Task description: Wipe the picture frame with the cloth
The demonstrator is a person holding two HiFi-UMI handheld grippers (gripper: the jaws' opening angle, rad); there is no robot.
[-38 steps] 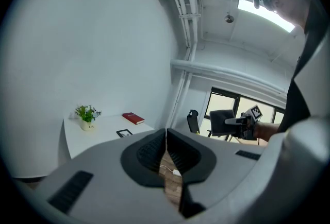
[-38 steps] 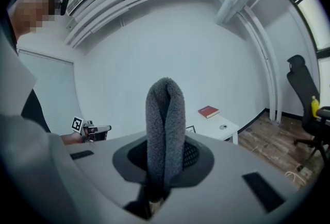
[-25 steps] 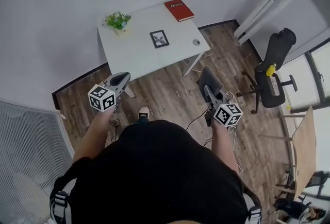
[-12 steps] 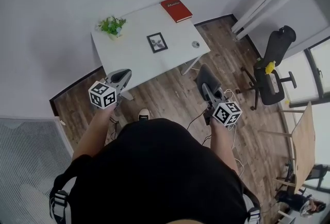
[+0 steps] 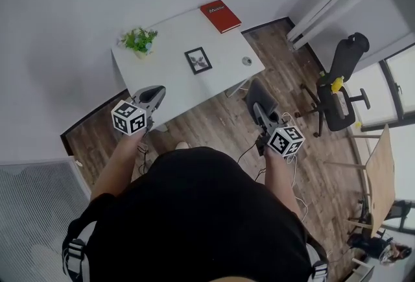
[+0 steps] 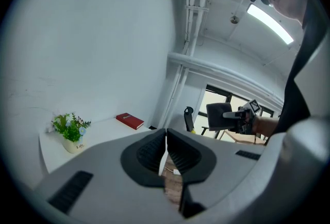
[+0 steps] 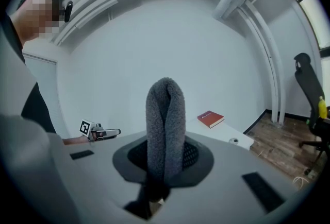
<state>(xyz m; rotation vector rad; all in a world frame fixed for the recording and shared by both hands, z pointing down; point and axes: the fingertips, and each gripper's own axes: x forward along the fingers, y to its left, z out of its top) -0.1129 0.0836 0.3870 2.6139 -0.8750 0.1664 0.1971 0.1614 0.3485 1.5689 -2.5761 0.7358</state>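
Finding 1, grippers. The right gripper (image 7: 165, 158) has its jaws clenched on the cloth (image 7: 165, 125), a grey fleecy fold that stands up out of the jaws. The left gripper (image 6: 166, 153) has its jaws pressed together with nothing between them.

Finding 2, the frame. In the head view the frame (image 5: 198, 59) lies flat on the white counter (image 5: 168, 89), about mid-surface. It is on the far side of both grippers and well apart from them. From side to side it sits between the left gripper (image 5: 152, 96) and the right gripper (image 5: 258, 98), and I judge it a little nearer the left one. Its long axis runs roughly near to far, slightly skewed. Neither gripper view shows it.

Finding 3, approach. Both grippers hang over the wooden floor (image 5: 214, 122), short of the counter's near edge. I judge that the cloth must travel to the far side and leftward to reach the frame. The empty left gripper is placed to steady the frame.

Finding 4, clearance. Bare counter surrounds the frame on all sides. The plant (image 5: 138, 41) stands at the far left. The book (image 5: 220, 15) lies at the far right corner. A small round object (image 5: 247, 61) sits to the right of the frame, near the right edge, and is the one thing a sideways wipe could catch. The chair (image 5: 340, 89) is well clear on the right.
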